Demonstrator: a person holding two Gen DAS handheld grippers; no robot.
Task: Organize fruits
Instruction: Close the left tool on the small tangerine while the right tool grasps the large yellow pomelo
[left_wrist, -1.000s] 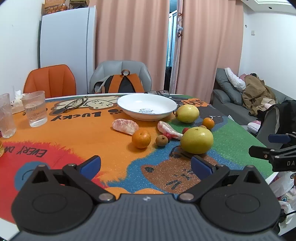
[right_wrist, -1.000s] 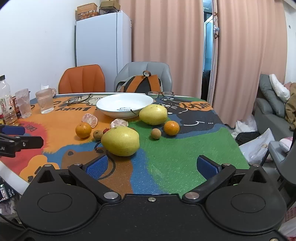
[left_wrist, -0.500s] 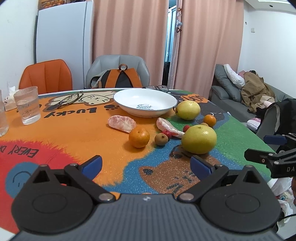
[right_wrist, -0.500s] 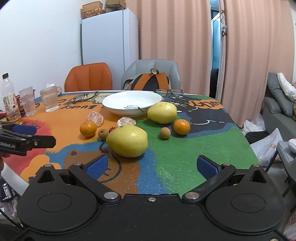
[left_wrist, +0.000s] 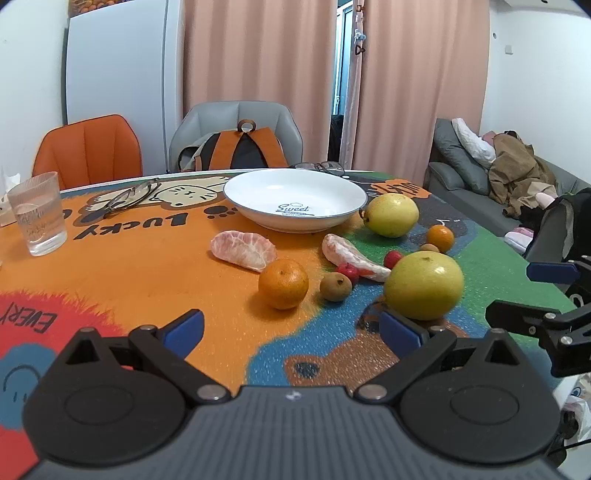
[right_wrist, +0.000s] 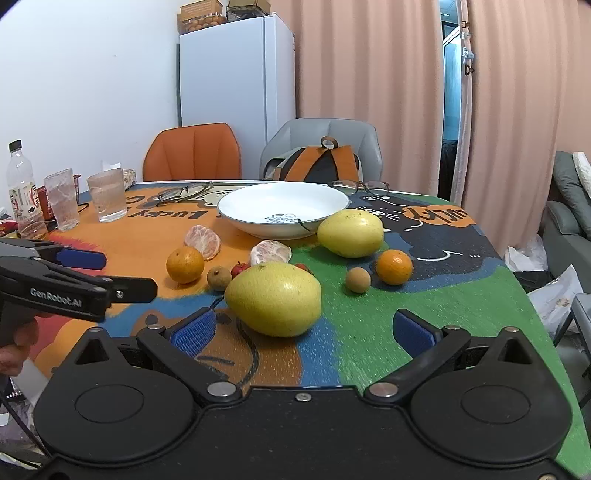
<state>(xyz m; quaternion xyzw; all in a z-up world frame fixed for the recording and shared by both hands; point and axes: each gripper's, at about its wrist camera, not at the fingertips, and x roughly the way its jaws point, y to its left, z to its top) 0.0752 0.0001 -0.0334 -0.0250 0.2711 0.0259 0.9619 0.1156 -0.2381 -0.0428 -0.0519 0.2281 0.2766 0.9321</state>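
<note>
Across the right wrist frame, left to right: at left edge, left gripper (right_wrist: 122, 275) hovering over the table (right_wrist: 424, 317), fingers spread, holding nothing; at centre, big yellow fruit (right_wrist: 273, 299) sitting before the white plate (right_wrist: 282, 205); along bottom, right gripper (right_wrist: 301, 330) gaping wide, gripping nothing; at right, small orange (right_wrist: 394, 266) resting.

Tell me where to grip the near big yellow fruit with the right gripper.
Probably across its widest middle, coming in low from the near edge. The yellow fruit lies on its side, broad and rounded, directly ahead of the open right gripper. Its left and right flanks look clear; the small fruits sit behind it.
</note>
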